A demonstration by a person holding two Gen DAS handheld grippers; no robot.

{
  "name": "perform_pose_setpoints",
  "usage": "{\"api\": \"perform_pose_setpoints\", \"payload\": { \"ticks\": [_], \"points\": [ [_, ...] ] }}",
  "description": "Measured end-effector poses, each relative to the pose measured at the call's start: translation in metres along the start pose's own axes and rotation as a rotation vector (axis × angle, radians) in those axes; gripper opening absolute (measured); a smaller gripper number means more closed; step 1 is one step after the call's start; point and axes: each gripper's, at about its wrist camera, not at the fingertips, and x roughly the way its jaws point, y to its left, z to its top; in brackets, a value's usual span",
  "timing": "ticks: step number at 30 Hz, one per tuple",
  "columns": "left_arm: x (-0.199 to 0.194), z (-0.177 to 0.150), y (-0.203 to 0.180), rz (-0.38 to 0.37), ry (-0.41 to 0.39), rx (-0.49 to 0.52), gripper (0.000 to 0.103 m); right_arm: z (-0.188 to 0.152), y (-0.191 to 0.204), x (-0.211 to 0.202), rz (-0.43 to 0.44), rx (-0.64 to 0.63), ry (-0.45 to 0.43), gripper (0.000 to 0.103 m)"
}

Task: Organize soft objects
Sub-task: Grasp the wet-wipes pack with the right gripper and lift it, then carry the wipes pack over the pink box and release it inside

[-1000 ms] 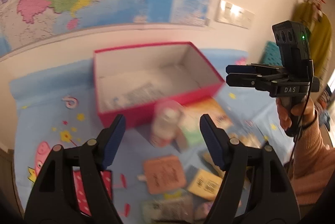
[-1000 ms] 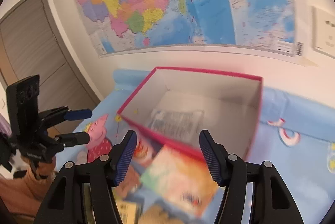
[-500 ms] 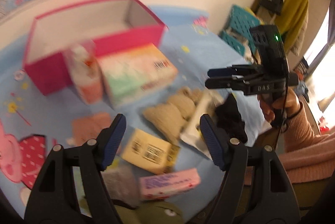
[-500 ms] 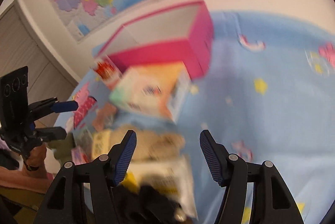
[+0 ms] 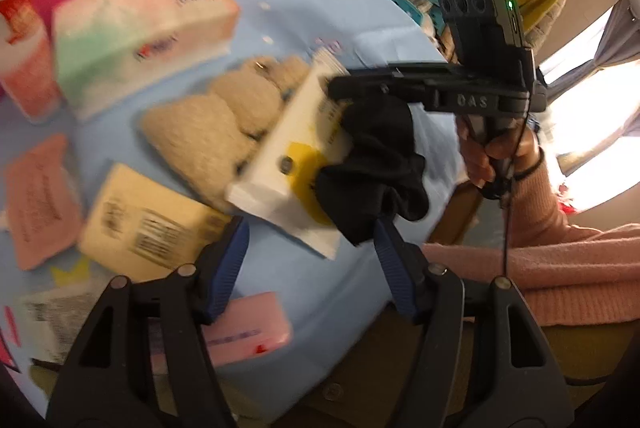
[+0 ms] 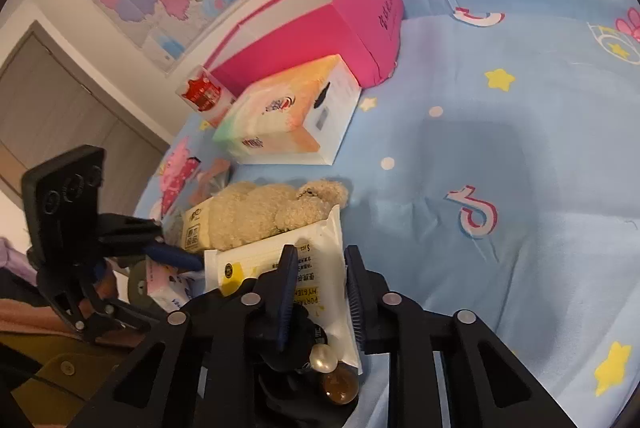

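The counter (image 6: 520,148), under a blue cartoon cloth, carries an open pink box (image 6: 320,24) at the far side, probably where the soft things are meant to go. It is stiff-walled card and should need no handling. Just in front of it lies a tissue pack (image 6: 288,116), light and squashy, likely best gripped across its short width. Nearer is a plush bear (image 6: 264,212), lying against the top edge of a white wipes pack (image 6: 280,252). The bear looks light, springy and forgiving, so a pinch on the body should do. The wipes pack has a slick film wrapper, so it may slide and is probably best taken at an edge. Draped over the near end of that pack is a black scrunchie (image 5: 380,156). It is limp, nearly weightless and easy to snag. The right gripper (image 6: 320,254) has just been closing, and its fingers now stand narrow with the black fabric bunched between them, apparently pinched. The left gripper (image 5: 311,228) has also just been closing a little, but it is about half open above the pack's corner with nothing in its grasp. A pearl bead (image 6: 322,358) and an amber bead (image 6: 338,384) sit on the scrunchie. They are hard and slippery, so the hold belongs on the cloth rather than on them.
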Motion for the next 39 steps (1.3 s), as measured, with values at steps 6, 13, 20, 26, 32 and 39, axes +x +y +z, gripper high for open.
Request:
{"api": "perform_pose_setpoints", "payload": {
  "ticks": [6,13,20,26,32,39],
  "points": [
    [0.020,0.006,-0.004,-0.020,0.066,-0.030,0.066,-0.003,-0.002,-0.005,0.013,0.010,-0.030,0.016],
    [0.007,0.010,0.011,-0.079,0.013,-0.119,0.061,-0.001,0.000,-0.012,0.027,0.019,-0.066,0.015],
    [-0.019,0.017,0.024,-0.077,-0.084,-0.188,0.059,0.012,0.017,-0.023,0.037,-0.009,-0.132,0.015],
    [-0.046,0.028,0.032,-0.002,-0.174,-0.189,0.051,0.030,0.026,-0.022,0.045,-0.016,-0.163,0.015],
    [-0.081,0.041,0.046,0.074,-0.251,-0.171,0.045,0.061,0.042,-0.030,0.040,-0.067,-0.216,0.015],
    [-0.120,0.078,0.056,0.179,-0.339,-0.145,0.044,0.109,0.058,-0.035,0.025,-0.143,-0.296,0.015]
  ]
}}
